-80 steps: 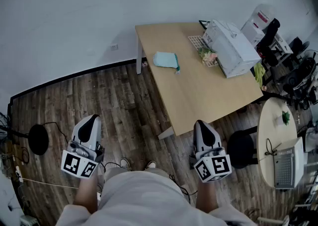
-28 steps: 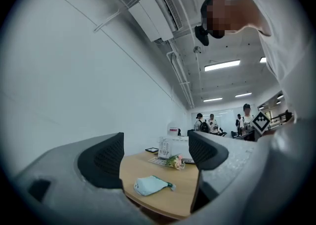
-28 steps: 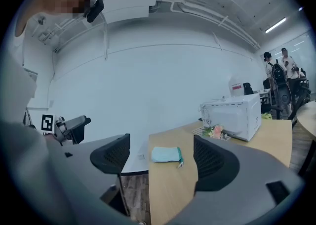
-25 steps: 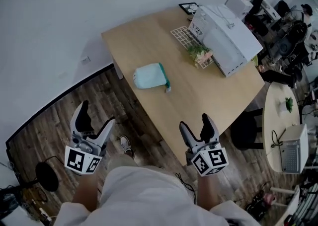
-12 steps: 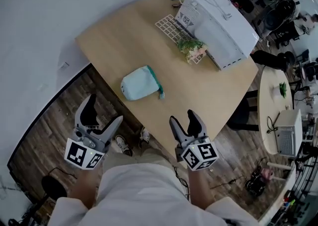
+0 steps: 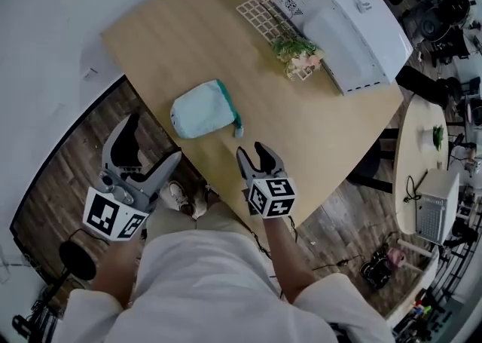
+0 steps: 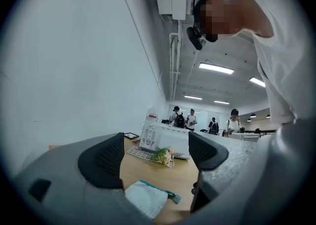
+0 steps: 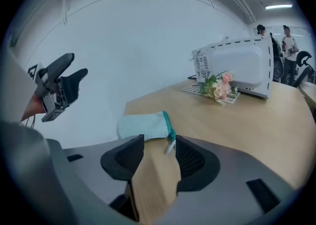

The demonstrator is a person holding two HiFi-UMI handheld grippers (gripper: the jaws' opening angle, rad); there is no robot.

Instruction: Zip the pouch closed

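The person had closed in on the counter point(image 6: 226, 40). Seconds earlier it had stood well off across the wooden floor, and now its near edge lay right under both claws. The pouch point(image 6: 197, 113), pale mint with a darker green zip edge, lay flat near that edge and had not been touched. Its small pull tab point(image 6: 238, 132) trailed off the green end towards the person.

The right claw point(image 6: 251, 151) had dropped and pushed forward over the counter until it pointed at the pull tab, just short of it. Its jaws had just been closing from a wide spread to a narrow gap, and only bare wood showed between the pads.

The left claw point(image 6: 151, 144) had also come nearer but hung off the counter's corner over the floor, its jaws wide and empty.

The approach looked finished and the right claw seemed to be setting up for the tab. The left claw had yet to steady the pouch body. None of the views showed how far the zip stood open.
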